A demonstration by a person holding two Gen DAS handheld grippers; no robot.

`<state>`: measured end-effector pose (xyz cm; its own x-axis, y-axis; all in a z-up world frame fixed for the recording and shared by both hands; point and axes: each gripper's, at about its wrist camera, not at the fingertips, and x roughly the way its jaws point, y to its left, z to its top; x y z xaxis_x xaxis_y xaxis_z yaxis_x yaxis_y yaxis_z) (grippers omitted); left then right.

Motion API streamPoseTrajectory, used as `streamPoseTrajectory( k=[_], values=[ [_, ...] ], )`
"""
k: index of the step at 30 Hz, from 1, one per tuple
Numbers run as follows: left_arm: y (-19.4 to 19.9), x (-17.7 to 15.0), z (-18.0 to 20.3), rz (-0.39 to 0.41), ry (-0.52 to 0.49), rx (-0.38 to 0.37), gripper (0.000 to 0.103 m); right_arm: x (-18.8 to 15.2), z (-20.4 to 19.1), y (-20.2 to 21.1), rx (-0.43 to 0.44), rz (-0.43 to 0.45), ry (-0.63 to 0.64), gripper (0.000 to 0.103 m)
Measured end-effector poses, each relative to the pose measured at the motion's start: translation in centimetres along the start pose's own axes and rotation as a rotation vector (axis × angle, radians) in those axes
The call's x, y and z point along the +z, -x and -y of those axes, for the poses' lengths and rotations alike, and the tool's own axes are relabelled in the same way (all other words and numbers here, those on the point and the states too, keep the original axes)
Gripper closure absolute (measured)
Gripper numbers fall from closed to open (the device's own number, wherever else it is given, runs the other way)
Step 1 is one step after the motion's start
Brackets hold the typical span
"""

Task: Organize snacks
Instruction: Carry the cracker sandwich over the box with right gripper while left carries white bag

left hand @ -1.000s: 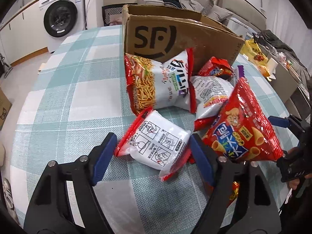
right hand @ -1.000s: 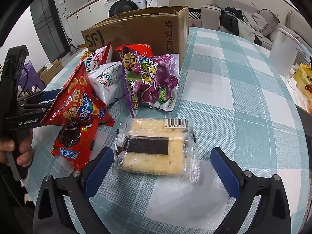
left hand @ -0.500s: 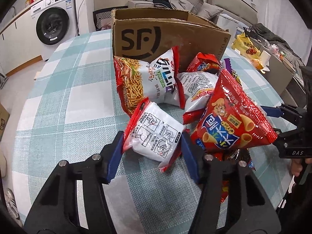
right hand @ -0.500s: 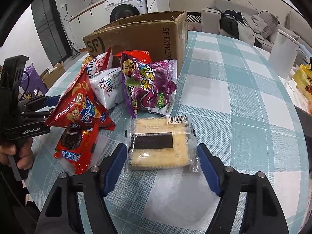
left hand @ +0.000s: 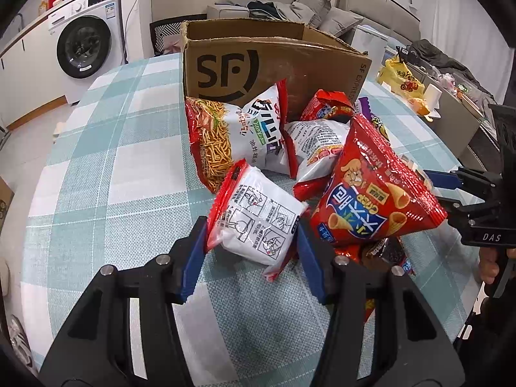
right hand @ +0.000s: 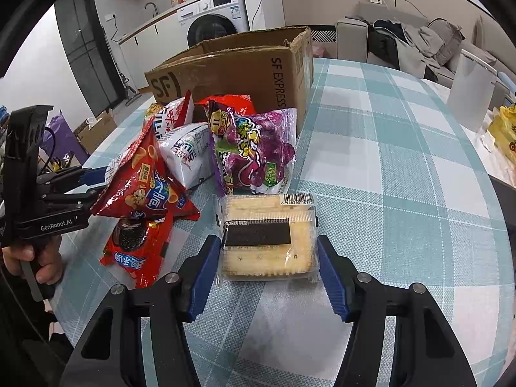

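Observation:
My left gripper (left hand: pixel 250 251) is shut on a white and red noodle packet (left hand: pixel 258 219) at the near edge of the snack pile. My right gripper (right hand: pixel 267 258) is shut on a clear pack of crackers (right hand: pixel 267 235) lying on the checked tablecloth. Behind stand a red cone-snack bag (left hand: pixel 371 193), a noodle-stick bag (left hand: pixel 235 132), a purple candy bag (right hand: pixel 254 151) and a red cookie packet (right hand: pixel 135 251). The open SF cardboard box (left hand: pixel 258 64) stands at the back, also in the right wrist view (right hand: pixel 238 74).
The round table (left hand: pixel 96 161) has a teal checked cloth. A washing machine (left hand: pixel 87 42) and a sofa (left hand: pixel 306 6) lie beyond it. A yellow bag (left hand: pixel 400 77) sits on a side surface at the right. A white appliance (right hand: pixel 474 87) stands near the table's far right.
Both grippers have closed from wide open: the left onto the noodle packet, the right onto the cracker pack. The left gripper also moved forward towards the pile.

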<state>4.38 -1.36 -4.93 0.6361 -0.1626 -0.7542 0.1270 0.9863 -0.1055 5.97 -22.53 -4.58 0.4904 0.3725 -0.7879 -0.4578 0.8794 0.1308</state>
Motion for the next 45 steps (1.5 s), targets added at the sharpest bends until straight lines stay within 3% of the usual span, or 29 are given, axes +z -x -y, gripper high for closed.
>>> streamPoseTrajectory(
  k=[20, 45],
  values=[
    [4.1, 0.1, -1.1, 0.092, 0.049, -0.024, 0.053, 0.9, 0.6, 3.4, 0.047, 0.163, -0.07, 0.042],
    [8.6, 4.8, -0.9, 0.239, 0.082, -0.02, 0.053, 5.3, -1.7, 6.0, 0.088, 0.313, -0.06, 0.042]
  ],
)
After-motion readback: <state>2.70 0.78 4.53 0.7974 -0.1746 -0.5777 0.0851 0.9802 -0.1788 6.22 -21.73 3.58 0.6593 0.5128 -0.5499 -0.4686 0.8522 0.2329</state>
